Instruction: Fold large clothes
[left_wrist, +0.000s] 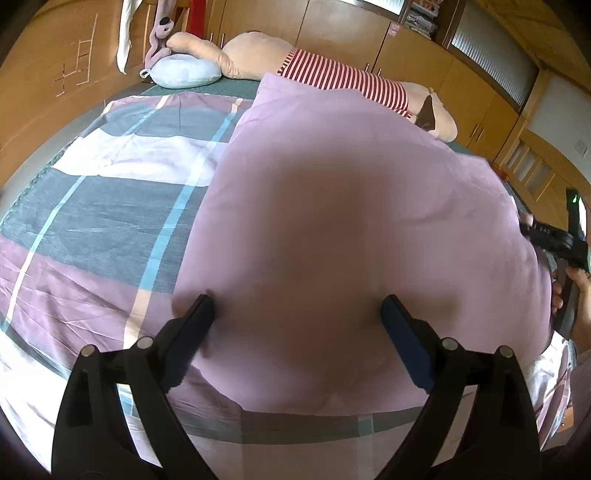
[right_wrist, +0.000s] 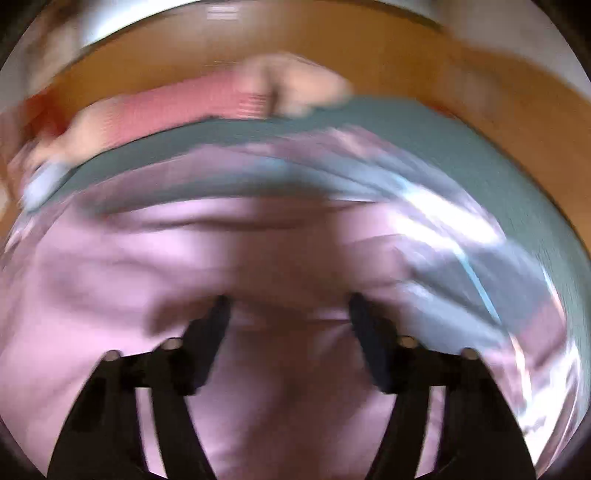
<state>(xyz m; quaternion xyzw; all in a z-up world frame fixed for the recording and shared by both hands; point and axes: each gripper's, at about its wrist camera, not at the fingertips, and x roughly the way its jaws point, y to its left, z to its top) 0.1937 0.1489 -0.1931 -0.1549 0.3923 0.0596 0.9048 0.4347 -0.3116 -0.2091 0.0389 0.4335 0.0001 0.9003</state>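
Landmark = pink garment, lying spread flat on bed w/ plaid cover, taking up centre and right of left-wrist view. Left of garment: plaid cover lying bare, grey/lilac/white blocks w/ blue stripes. Beyond garment's far-left corner: pale blue round cushion sitting on the bed, lilac soft toy hanging just behind it. Along garment's far edge: big beige plush in red-striped shirt lying lengthwise, wood cabinets behind. Left gripper hovering over garment's near part, jaws standing wide apart, nothing pinched; fabric showing between the fingers only. At garment's right edge: right gripper, hand gripping its handle. Right-wrist view is smearing w/ motion blur; right gripper jaws parted over pink fabric, not clamping anything.
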